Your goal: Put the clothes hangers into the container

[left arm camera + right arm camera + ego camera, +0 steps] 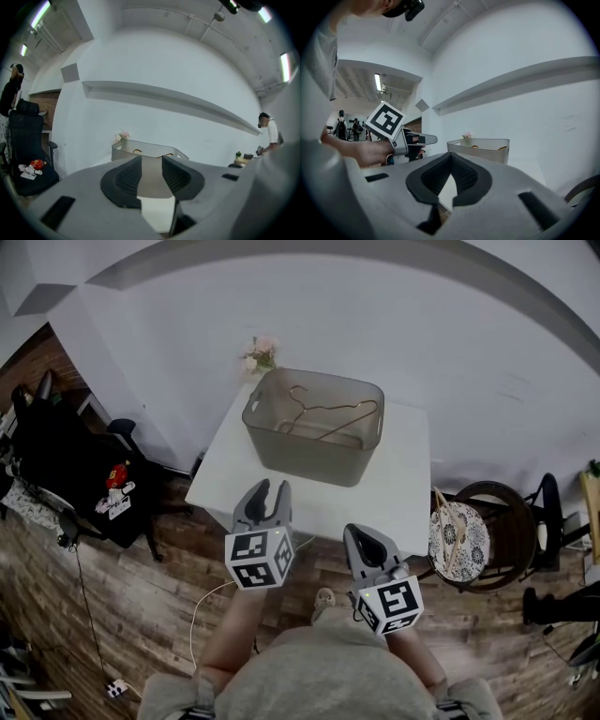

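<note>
On the white table [405, 486], far half: grey translucent container [314, 442] with the clothes hangers [330, 415] inside it. They are copper-coloured wire. The outlines overlap, so the count is unclear: at least one, looks like two. The container's near wall blurs their lower parts.

Just short of the container's near-left corner, at the table's near edge: left gripper [266, 489], not touching the container. In the left gripper view its jaws stand apart with nothing between them; only table and container wall show through the gap.

Further back from the container, off the table's near edge: right gripper [362, 536]. In the right gripper view its jaw tips are together and it is empty.

From both gripper views only small brown bits of hanger show above the container rim; the rest sits behind the wall.

Behind the container's far-left corner: flowers [260, 354], vase not visible.

Right of the container, off the table: dark round stool [511, 521] with a patterned plate [459, 540] and wooden sticks [448, 519] on it. Can't tell what the sticks are.

Left of the container, on the floor: black chair [70, 470], details lost in shadow.

The person's torso is cut off by the bottom edge.
</note>
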